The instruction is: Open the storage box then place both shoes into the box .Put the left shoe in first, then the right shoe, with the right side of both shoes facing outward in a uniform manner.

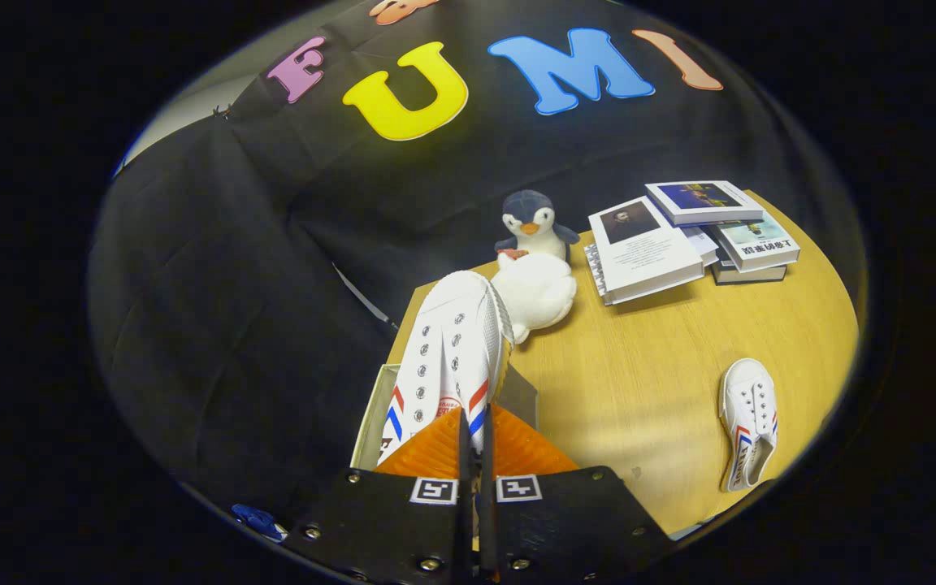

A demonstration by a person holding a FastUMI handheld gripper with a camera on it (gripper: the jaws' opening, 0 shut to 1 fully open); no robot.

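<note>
My gripper [474, 435] is shut on a white canvas shoe [450, 349] with red and blue stripes; its orange fingers [423, 455] pinch the shoe's rear part, and the toe points away from me. The shoe hangs above the open storage box [370, 410], whose pale wall shows under the shoe at the table's left edge. The second white shoe [748, 418] lies flat on the wooden table [647, 366] off to the right, well apart from the fingers.
Beyond the held shoe sit a white plush toy [537, 294] and a penguin plush [531, 223]. A stack of books [691, 231] lies at the table's far right. The black cloth wall stands behind and to the left.
</note>
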